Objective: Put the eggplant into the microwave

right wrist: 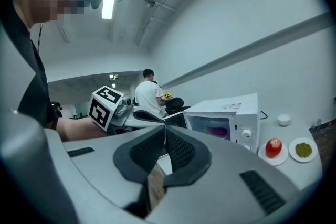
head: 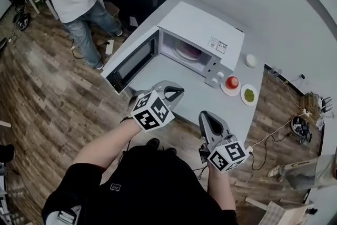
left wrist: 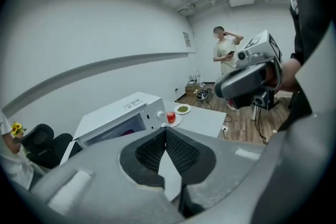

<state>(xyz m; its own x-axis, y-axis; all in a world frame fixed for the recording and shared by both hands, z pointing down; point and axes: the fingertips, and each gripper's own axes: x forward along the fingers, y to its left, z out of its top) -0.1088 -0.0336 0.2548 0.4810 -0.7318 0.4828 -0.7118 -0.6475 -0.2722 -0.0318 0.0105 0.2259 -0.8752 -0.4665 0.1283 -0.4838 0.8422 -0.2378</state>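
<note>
Wood-grain floor planks (head: 52, 97) run under a smooth pale grey table (head: 197, 93), where the boxy white microwave (head: 202, 26) stands with its dark-windowed door (head: 134, 63) swung wide open. Inside it the eggplant (head: 188, 51) lies on the round turntable, showing only as a purple patch under the oven's roof, its full shape too blurred to make out. I hold both grippers over the table's near edge, apart from the opening: my left gripper (head: 176, 93) and my right gripper (head: 209, 117) each have their ribbed black pads pressed together, with nothing between them.
</note>
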